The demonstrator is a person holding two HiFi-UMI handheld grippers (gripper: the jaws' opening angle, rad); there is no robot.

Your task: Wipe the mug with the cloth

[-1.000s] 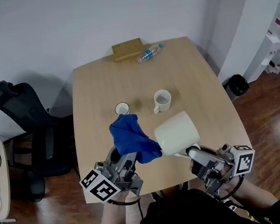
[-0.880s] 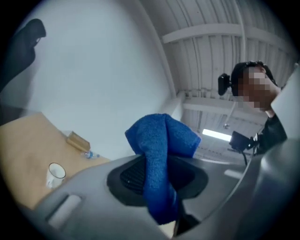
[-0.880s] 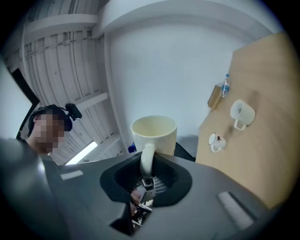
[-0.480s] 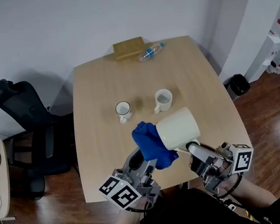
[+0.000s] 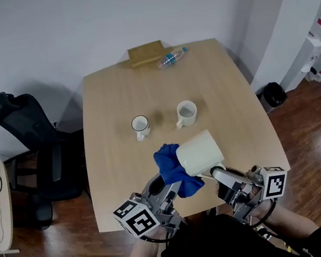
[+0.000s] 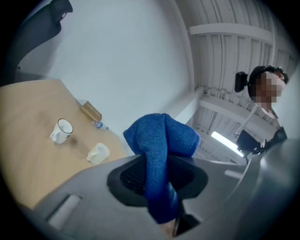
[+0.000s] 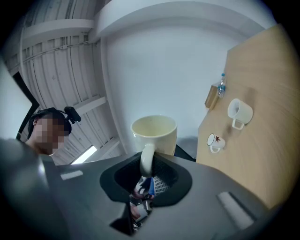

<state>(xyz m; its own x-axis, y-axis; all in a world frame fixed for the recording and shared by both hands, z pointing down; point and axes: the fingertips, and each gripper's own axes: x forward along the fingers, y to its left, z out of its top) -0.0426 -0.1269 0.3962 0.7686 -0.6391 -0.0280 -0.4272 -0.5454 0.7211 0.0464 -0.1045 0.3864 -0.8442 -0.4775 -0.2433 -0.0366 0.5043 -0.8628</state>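
**Cloth against the mug, both held above the near edge of the counter**

The cream mug (image 5: 200, 153) hangs in the air over the near edge of the counter (image 5: 107, 103), tipped so that the head view shows its side wall and not its mouth. My right hand-held gripper (image 5: 217, 174) has it by the handle: in the right gripper view the jaws are nearly together and pinch the handle, with the mug (image 7: 154, 131) standing out past them.

The blue cloth (image 5: 172, 168) is bunched against the mug's left side and touches it. My left hand-held gripper (image 5: 161, 193) is clamped on the cloth; in the left gripper view the jaws press a narrow fold, and the rest of the cloth (image 6: 161, 140) swells out beyond the tips.

Both of my hands are low and close to my body, left and right of each other, with the grippers pointing away from me across the counter.

Farther out on the counter stand a small dark-rimmed mug (image 5: 140, 125) and a white mug (image 5: 186, 113). At the far edge lie a wooden block (image 5: 146, 54) and a water bottle (image 5: 171, 59). A black chair (image 5: 24, 135) stands left of the counter.
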